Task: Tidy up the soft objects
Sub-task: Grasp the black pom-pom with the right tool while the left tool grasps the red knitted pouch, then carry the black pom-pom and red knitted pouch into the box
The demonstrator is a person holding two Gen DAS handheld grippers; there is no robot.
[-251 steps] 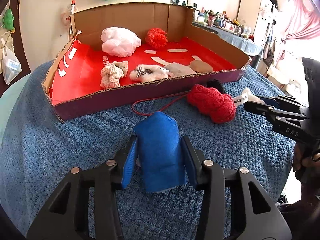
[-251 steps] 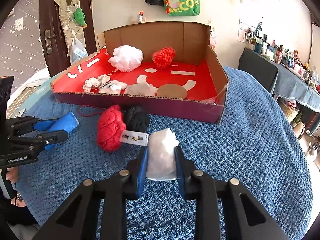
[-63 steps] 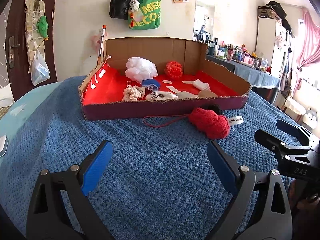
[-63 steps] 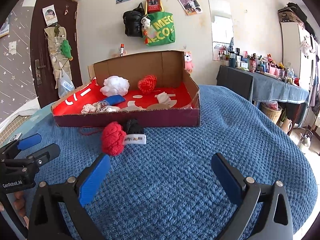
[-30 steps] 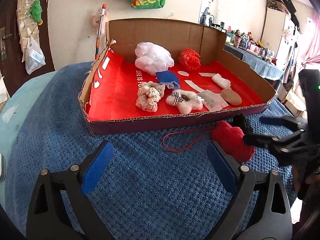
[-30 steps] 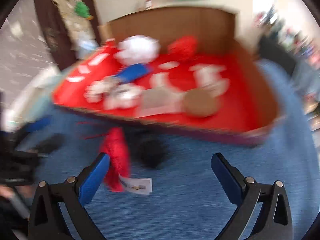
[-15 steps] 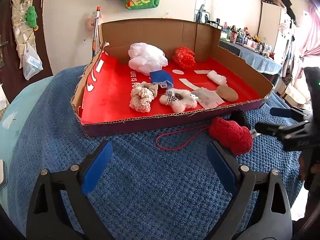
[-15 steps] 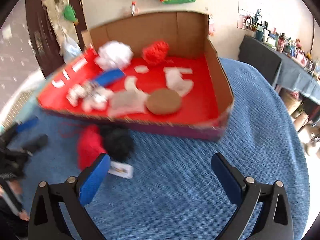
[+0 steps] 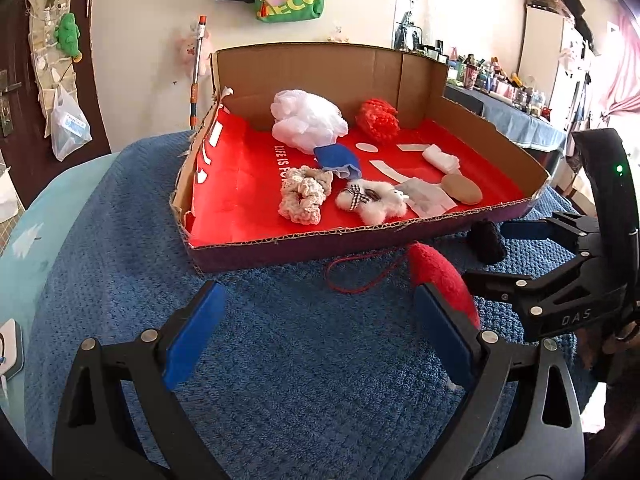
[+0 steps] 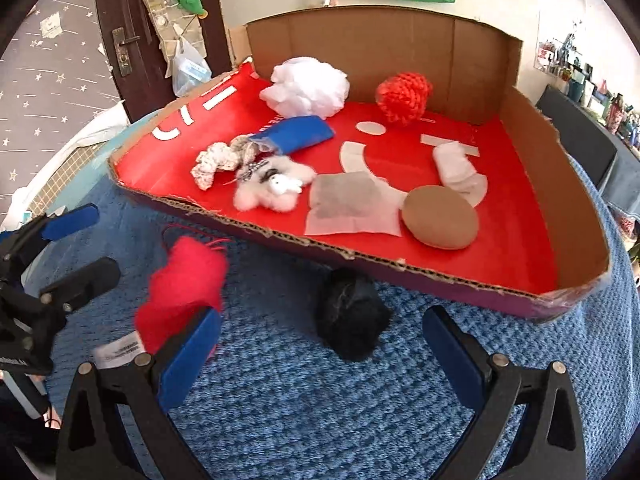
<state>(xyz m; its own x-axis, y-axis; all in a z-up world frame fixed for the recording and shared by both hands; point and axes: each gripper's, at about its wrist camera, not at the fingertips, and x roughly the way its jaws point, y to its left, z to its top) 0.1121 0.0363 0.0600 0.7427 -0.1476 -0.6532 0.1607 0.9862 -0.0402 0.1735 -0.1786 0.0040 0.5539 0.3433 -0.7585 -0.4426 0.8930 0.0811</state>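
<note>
A red plush (image 9: 436, 272) with a red cord lies on the blue blanket in front of the cardboard box (image 9: 304, 246). Its white label (image 10: 118, 350) shows in the right wrist view. A black pom-pom (image 10: 352, 320) lies beside it, between the spread fingers of my right gripper (image 10: 320, 348), which is open and apart from it. My left gripper (image 9: 320, 324) is open, and its right finger stands just in front of the red plush. The box (image 10: 576, 216) holds a white mesh puff (image 9: 306, 120), a red knit ball (image 9: 378, 118), a blue cloth (image 9: 336, 158) and other soft items.
Also in the box are a cream scrunchie (image 9: 304, 196), a fluffy white toy (image 9: 372, 200), a white sachet (image 10: 348, 204), a brown pad (image 10: 440, 216) and a white roll (image 10: 454, 166). The blue blanket (image 9: 120, 248) covers the table. A cluttered side table (image 9: 516, 120) stands to the right.
Both grippers have come lower and closer to the box front. The black pom-pom now lies between the right gripper's fingers, and the red plush sits against the left gripper's right finger.
</note>
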